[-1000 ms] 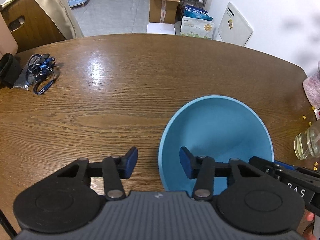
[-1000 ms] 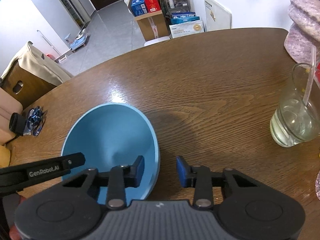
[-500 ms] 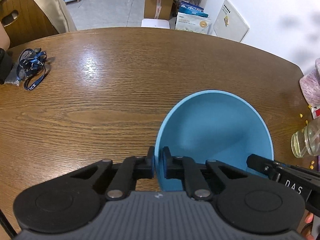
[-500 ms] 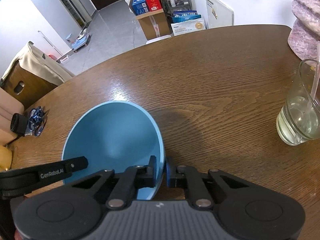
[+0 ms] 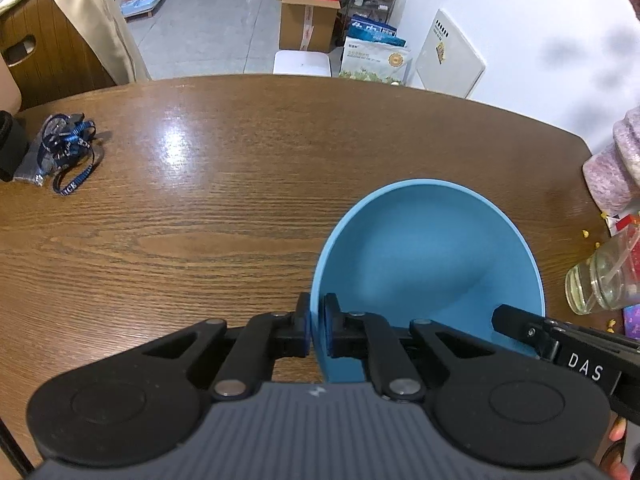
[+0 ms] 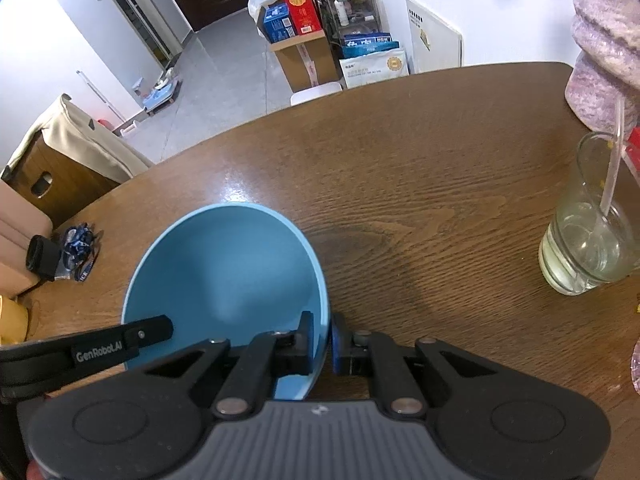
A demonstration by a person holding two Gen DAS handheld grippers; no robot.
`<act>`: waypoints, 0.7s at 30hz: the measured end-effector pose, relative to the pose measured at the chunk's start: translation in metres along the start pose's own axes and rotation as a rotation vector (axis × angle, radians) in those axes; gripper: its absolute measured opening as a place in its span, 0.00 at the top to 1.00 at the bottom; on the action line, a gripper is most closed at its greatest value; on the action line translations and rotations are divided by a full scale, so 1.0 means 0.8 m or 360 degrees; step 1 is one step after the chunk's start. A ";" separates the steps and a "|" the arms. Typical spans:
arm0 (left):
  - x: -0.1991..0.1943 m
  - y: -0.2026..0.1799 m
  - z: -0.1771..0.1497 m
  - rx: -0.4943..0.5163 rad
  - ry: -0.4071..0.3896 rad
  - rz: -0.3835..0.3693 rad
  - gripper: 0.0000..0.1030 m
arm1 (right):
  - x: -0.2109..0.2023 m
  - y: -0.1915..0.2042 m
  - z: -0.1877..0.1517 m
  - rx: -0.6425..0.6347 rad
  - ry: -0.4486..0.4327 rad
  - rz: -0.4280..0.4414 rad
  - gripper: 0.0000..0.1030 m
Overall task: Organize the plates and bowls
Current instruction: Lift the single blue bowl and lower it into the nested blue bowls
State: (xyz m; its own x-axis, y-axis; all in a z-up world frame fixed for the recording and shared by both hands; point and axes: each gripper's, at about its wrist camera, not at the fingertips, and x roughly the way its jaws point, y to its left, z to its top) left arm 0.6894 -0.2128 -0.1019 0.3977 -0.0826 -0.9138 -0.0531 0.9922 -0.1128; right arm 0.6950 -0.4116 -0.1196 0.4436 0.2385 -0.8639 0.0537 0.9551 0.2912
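Blue rim is pinched on both sides: the left gripper (image 5: 316, 330) has its jaws clamped on the bowl (image 5: 428, 256) at its left edge, one pad inside and one outside, and the right gripper (image 6: 322, 340) grips the opposite edge the same way. Both pairs of jaws have just closed onto that wall. The bowl sits between the two tools over the wooden table (image 5: 240, 184). To the right stands a glass (image 6: 586, 248) of pale liquid with a straw; far left lies a blue lanyard (image 5: 66, 152).
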 end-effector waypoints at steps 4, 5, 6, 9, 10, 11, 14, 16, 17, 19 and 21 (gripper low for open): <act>-0.019 -0.002 -0.001 0.0007 -0.0038 -0.0012 0.93 | -0.018 0.006 0.000 -0.0010 -0.0038 0.0001 0.92; -0.024 -0.002 -0.002 0.0008 -0.0048 -0.0015 0.93 | -0.023 0.007 0.001 -0.0012 -0.0047 0.0002 0.93; -0.030 -0.002 -0.003 0.0010 -0.0060 -0.0018 0.93 | -0.029 0.008 0.001 -0.0015 -0.0057 0.0004 0.93; -0.046 -0.004 -0.003 0.0013 -0.0089 -0.0026 0.93 | -0.045 0.011 0.000 -0.0019 -0.0086 0.0009 0.93; -0.052 -0.004 -0.003 0.0016 -0.0100 -0.0029 0.93 | -0.050 0.012 -0.001 -0.0021 -0.0096 0.0010 0.93; -0.058 -0.006 -0.004 0.0019 -0.0111 -0.0031 0.93 | -0.056 0.014 -0.002 -0.0023 -0.0107 0.0010 0.93; -0.074 -0.008 -0.006 0.0025 -0.0141 -0.0035 0.93 | -0.072 0.019 -0.003 -0.0027 -0.0136 0.0012 0.93; -0.086 -0.009 -0.007 0.0030 -0.0165 -0.0039 0.93 | -0.084 0.021 -0.003 -0.0030 -0.0159 0.0015 0.93; -0.093 -0.010 -0.009 0.0032 -0.0177 -0.0041 0.93 | -0.091 0.022 -0.004 -0.0031 -0.0172 0.0017 0.93; -0.105 -0.010 -0.012 0.0035 -0.0199 -0.0046 0.93 | -0.103 0.024 -0.006 -0.0033 -0.0193 0.0020 0.93; -0.118 -0.011 -0.016 0.0035 -0.0220 -0.0052 0.93 | -0.117 0.026 -0.010 -0.0033 -0.0215 0.0022 0.93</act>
State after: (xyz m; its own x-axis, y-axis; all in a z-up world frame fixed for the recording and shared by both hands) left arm 0.6405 -0.2147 -0.0200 0.5216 -0.1025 -0.8470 -0.0185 0.9912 -0.1313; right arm 0.6473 -0.4124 -0.0364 0.5606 0.2272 -0.7963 0.0289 0.9557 0.2930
